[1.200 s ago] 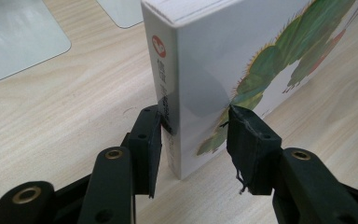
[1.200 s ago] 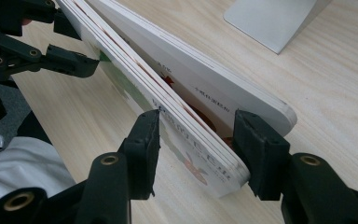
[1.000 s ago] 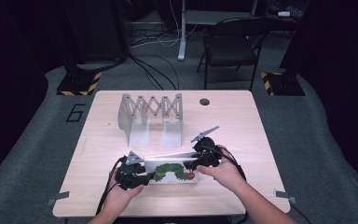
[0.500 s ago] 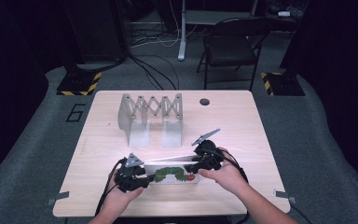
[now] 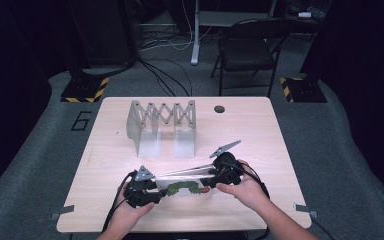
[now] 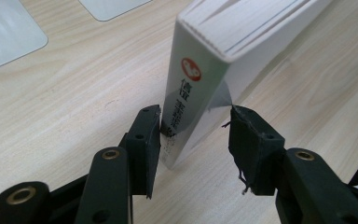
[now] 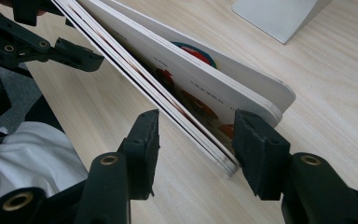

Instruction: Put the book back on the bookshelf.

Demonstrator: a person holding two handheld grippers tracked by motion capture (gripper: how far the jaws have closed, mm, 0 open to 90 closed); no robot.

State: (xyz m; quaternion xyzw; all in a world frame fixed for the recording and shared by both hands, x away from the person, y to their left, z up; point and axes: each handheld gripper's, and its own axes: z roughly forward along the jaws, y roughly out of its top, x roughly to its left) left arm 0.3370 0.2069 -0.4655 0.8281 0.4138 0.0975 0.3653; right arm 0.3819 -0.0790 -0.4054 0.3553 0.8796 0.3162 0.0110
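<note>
1. Thick white cardboard picture book (image 5: 185, 187) with a green caterpillar on the cover lies between the two claws. It stands on its long edge on the pale wood-grain worktop (image 5: 260, 130) and leans over.
2. Left claw (image 6: 196, 135): spread around the spine end of the book. One pad touches the spine. The other pad sits just beside the cover, and I cannot tell if it presses.
3. Right claw (image 7: 196, 140): pinching the book's rounded-corner end. The far pad is against the outer cover and the near pad is at the lower pages.
4. Grey sheet-metal accordion rack (image 5: 162, 125) with a zigzag lattice top and flat feet stands upright beyond both claws, apart from the book.
5. Materials: matte black claw arms with rough dark pads and brass-coloured rivets. The book has glossy covers and stiff layered board pages.
6. The left claw view shows the spine with a red round logo and printed characters.
7. The right claw view shows the pages fanned slightly apart, with red artwork inside.
8. The high view shows the caterpillar cover, both hands, and a small black round hole in the worktop (image 5: 219, 108) beyond the right claw.
</note>
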